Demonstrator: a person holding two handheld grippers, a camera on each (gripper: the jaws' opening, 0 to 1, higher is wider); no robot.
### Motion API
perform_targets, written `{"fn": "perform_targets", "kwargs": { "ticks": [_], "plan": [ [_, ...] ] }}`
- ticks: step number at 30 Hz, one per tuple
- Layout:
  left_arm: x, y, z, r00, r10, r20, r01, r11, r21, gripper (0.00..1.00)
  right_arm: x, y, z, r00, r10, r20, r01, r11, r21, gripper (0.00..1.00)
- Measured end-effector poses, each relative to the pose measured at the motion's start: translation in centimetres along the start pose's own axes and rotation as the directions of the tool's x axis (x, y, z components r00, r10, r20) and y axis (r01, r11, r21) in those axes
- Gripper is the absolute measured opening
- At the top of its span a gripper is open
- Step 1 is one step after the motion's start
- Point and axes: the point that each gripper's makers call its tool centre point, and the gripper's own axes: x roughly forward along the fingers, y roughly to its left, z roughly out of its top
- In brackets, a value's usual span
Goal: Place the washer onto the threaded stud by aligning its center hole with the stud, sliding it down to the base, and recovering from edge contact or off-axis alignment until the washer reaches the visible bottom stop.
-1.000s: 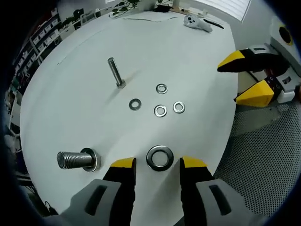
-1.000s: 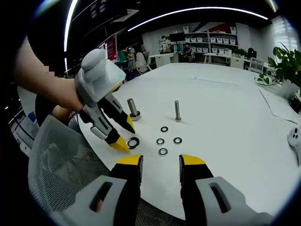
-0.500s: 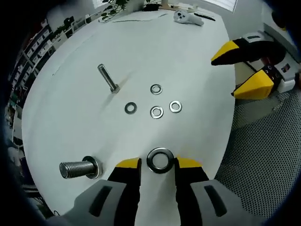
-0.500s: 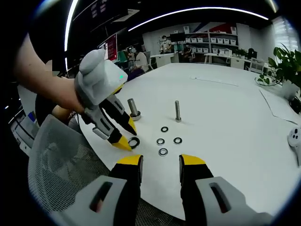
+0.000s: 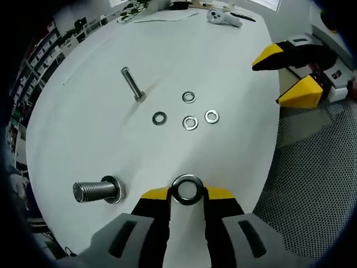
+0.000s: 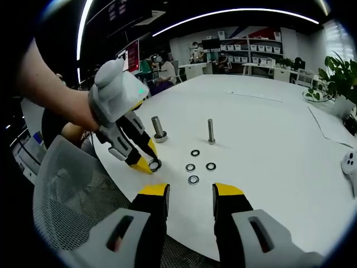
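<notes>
Steel washer [image 5: 187, 190] sits pinched in my left claw [image 5: 187, 194] at the counter's [image 5: 100, 111] near edge, thick stud [image 5: 95, 191] alongside; my right claw [image 6: 190, 191] gapes empty.

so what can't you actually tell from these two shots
- Large washer, left gripper view: whether the left gripper grips it or only flanks it; the jaw tips hide its edges.
- Thick stud, right gripper view: too small to read the threads.
- Right gripper: open, holding nothing.
</notes>
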Motion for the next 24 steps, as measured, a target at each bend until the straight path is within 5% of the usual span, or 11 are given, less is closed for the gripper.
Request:
{"fn": "perform_targets", "kwargs": {
  "ticks": [6,24],
  "plan": [
    [-0.4,0.9,-1.6,0.999,-0.001,-0.050,0.000,1.000,-0.013,0.21,0.0,0.0,0.0,1.000,0.000,-0.001,0.000,1.000,-0.001,0.33],
    [-0.6,0.4,-1.8,0.996,-0.007,-0.087,0.009,1.000,0.025,0.25,0.1,-0.1,0.0,1.000,-0.001,-0.007,0.001,1.000,-0.004,0.33]
  ]
}}
